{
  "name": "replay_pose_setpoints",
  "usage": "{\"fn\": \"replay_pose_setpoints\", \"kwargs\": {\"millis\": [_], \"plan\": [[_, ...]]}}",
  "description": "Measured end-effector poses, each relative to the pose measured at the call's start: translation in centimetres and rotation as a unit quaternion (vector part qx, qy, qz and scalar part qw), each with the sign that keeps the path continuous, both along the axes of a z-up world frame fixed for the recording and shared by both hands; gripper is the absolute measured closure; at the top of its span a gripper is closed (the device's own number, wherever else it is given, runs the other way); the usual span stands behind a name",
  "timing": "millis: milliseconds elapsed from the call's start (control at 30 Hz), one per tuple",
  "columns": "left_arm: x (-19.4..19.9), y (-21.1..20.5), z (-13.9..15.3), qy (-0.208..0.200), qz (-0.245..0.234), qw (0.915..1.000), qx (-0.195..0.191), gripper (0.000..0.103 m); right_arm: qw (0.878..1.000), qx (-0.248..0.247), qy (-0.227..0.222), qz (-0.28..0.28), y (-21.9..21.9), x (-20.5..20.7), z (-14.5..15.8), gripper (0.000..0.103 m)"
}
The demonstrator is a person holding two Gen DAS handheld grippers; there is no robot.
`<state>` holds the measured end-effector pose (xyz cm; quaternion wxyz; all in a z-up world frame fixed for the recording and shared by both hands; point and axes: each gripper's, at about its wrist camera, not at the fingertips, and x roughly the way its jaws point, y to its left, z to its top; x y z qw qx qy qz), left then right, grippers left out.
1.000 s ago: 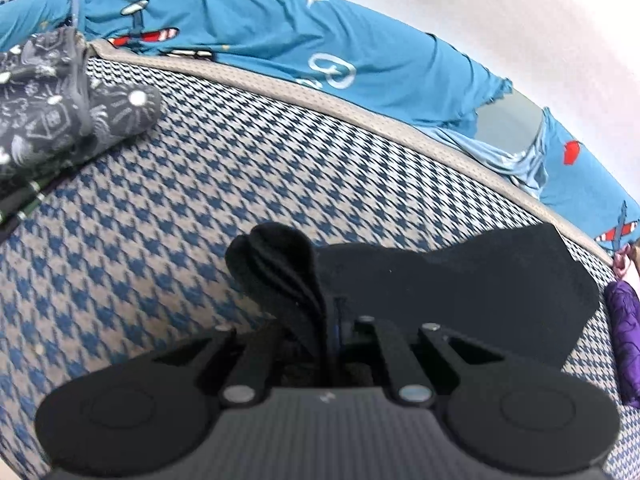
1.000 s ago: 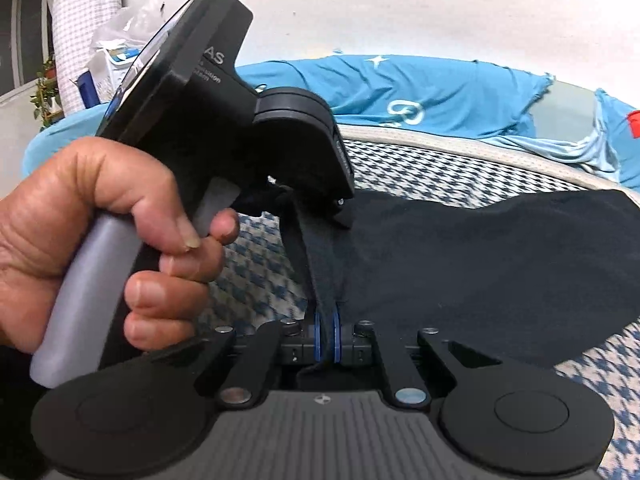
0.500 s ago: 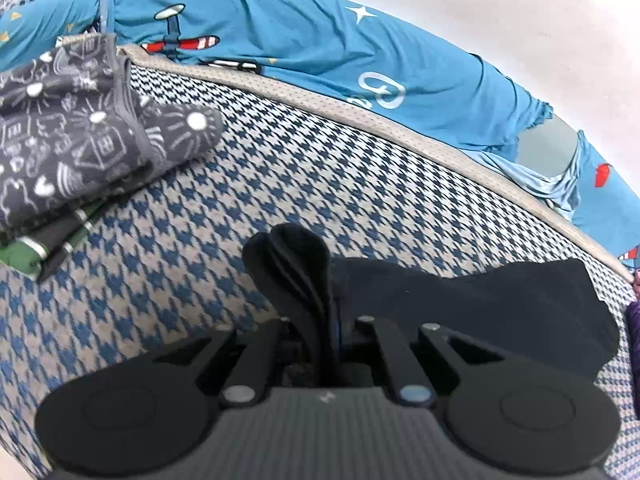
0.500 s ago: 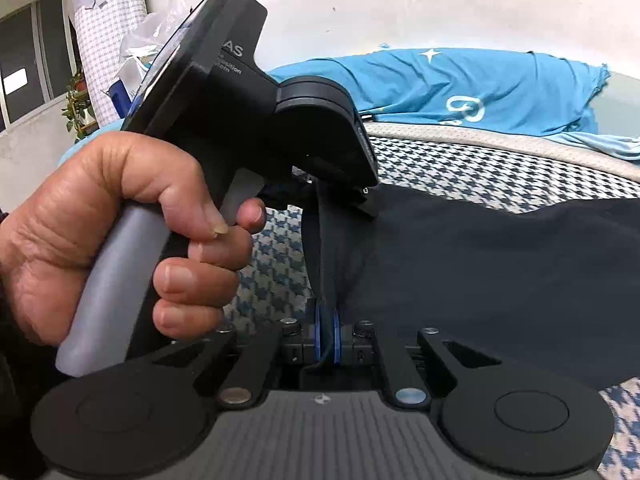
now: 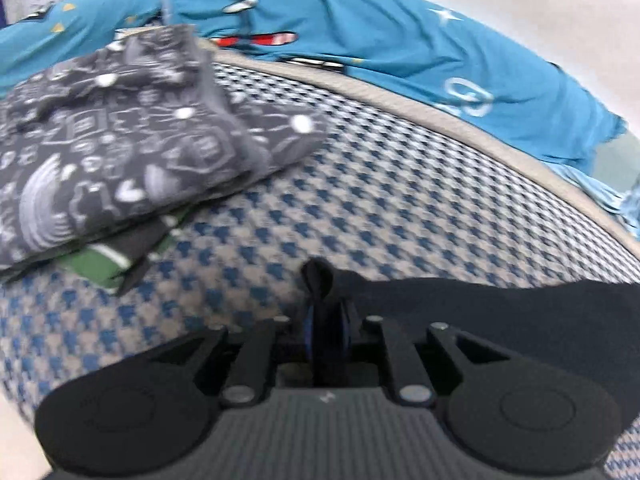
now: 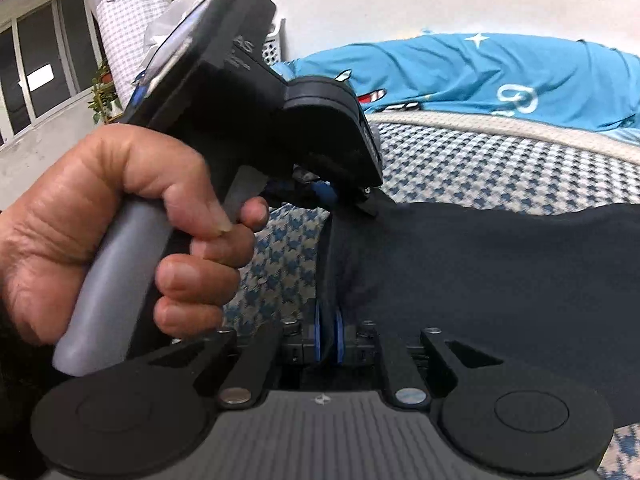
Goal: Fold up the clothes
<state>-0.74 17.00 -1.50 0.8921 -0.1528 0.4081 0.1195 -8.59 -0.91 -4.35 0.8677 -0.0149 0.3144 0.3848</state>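
The black garment (image 6: 500, 280) lies spread over the houndstooth cushion (image 5: 400, 200), its left edge pinched by both tools. The left gripper (image 5: 326, 332) and right gripper (image 6: 329, 332) are clamped on it. Folded grey patterned clothes (image 5: 120, 160) sit far left.

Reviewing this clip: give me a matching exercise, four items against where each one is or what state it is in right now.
Items:
1. black garment
2. grey patterned clothes
3. blue printed sheet
4. left gripper

States:
A. folded in a stack on the houndstooth surface
B. pinched by both grippers
C. shut on dark cloth
D. bunched beyond the surface's edge

Pairs: 1-B, 2-A, 3-D, 4-C
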Motion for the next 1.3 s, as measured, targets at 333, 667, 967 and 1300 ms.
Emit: {"fn": "replay_pose_setpoints", "kwargs": {"millis": [333,667,967,1300], "plan": [[-1.4,-0.3,1.7,-0.026,0.013,0.9995,0.009,0.063,1.0,-0.005,0.002,0.026,-1.2,-1.6,0.9,0.084],[-1.6,-3.9,1.1,-0.017,-0.037,0.9991,0.009,0.052,0.999,-0.013,-0.015,-0.038,-5.0,-1.5,2.3,0.076],[-1.6,-6.6,0.3,-0.004,-0.079,0.9967,0.016,0.035,0.995,-0.024,-0.01,-0.099,-9.9,0.1,2.9,0.076],[-1.3,-10.2,-0.4,0.005,-0.125,0.9916,0.032,0.026,0.984,-0.057,-0.018,-0.168,-16.8,3.9,3.9,0.076]]}}
